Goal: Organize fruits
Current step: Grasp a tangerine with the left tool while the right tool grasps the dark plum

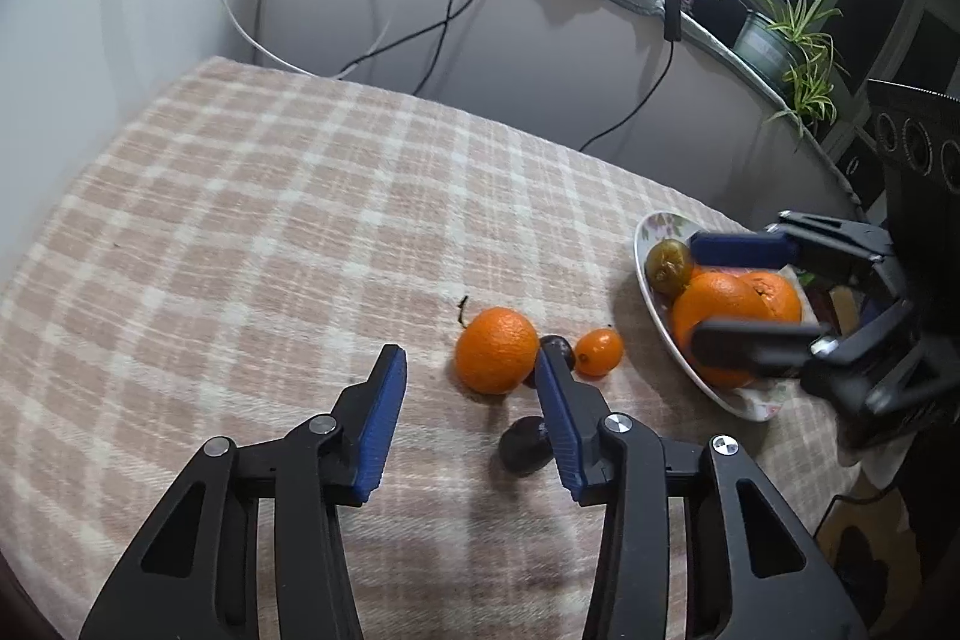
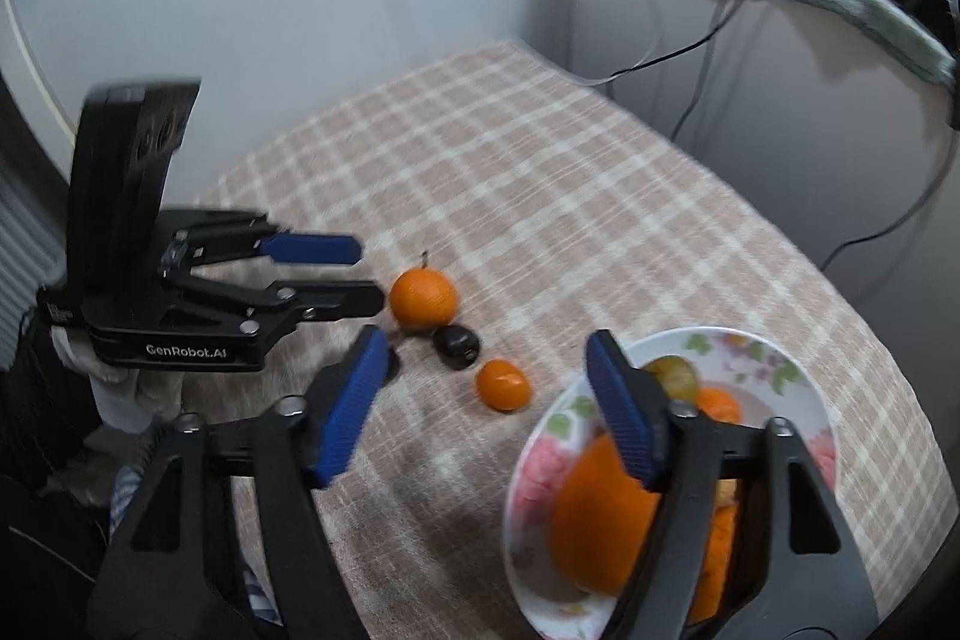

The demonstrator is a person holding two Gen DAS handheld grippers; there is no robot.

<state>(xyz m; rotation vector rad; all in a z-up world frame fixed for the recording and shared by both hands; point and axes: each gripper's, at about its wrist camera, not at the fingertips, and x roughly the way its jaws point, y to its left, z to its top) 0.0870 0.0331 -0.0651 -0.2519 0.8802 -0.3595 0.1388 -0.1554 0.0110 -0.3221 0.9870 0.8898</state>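
Checked cloth (image 1: 252, 232) covers the table, grey wall behind, cables hanging. Left wrist view: left gripper (image 1: 468, 370) hovers low, jaws spread and empty, the orange (image 1: 497, 350) just ahead between the tips. A dark plum (image 1: 527, 445) lies beside the right finger, another plum (image 1: 561, 345) and a kumquat (image 1: 599, 352) just past it. Right gripper (image 1: 720, 289) hangs over the bowl (image 1: 651, 292), jaws apart, nothing held; oranges and a greenish fruit inside.

Right wrist view: right gripper (image 2: 486, 352) spread wide above the bowl (image 2: 540, 454) at the near edge. Left gripper (image 2: 366, 274) points at the orange (image 2: 423, 298); open cloth beyond.
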